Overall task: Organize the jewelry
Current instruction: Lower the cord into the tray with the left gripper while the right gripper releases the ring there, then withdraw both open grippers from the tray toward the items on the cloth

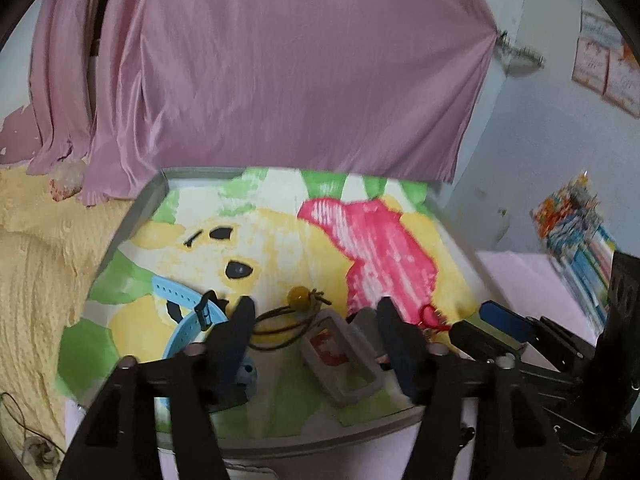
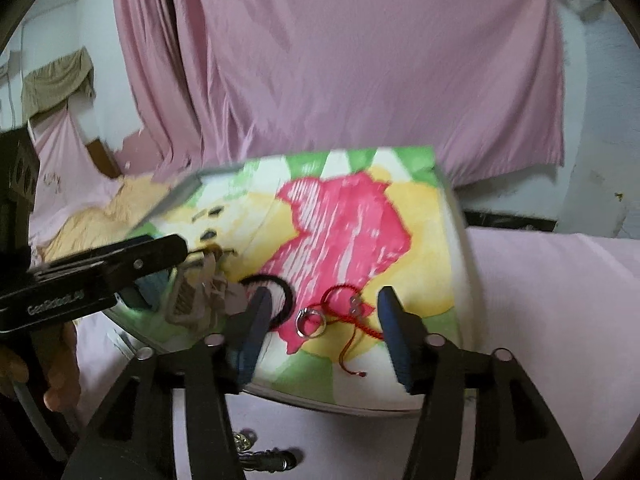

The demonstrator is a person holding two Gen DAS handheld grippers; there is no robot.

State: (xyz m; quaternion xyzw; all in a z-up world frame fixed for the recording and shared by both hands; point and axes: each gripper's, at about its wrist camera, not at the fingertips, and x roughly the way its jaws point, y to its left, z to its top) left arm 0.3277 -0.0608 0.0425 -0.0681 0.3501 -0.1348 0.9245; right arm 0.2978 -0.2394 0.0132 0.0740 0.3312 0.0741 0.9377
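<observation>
Your right gripper [image 2: 320, 312] has its jaws spread wide over the silver ring [image 2: 310, 322] and red cord [image 2: 352, 320] near the tray's [image 1: 132, 224] near-right edge, so come straight down w/ the ring centred betw. the jaws and close slow, bc it's thin and prob. slips. Your left gripper [image 1: 316, 316], jaws also spread and holding nothing, hangs over the small white box [image 1: 340, 356] w/ the amber bead cord [image 1: 296, 308] and blue watch strap [image 1: 184, 308] to its left. The tray has a bright cartoon print, sits on pink cloth, pink curtain [image 1: 280, 60] behind.
</observation>
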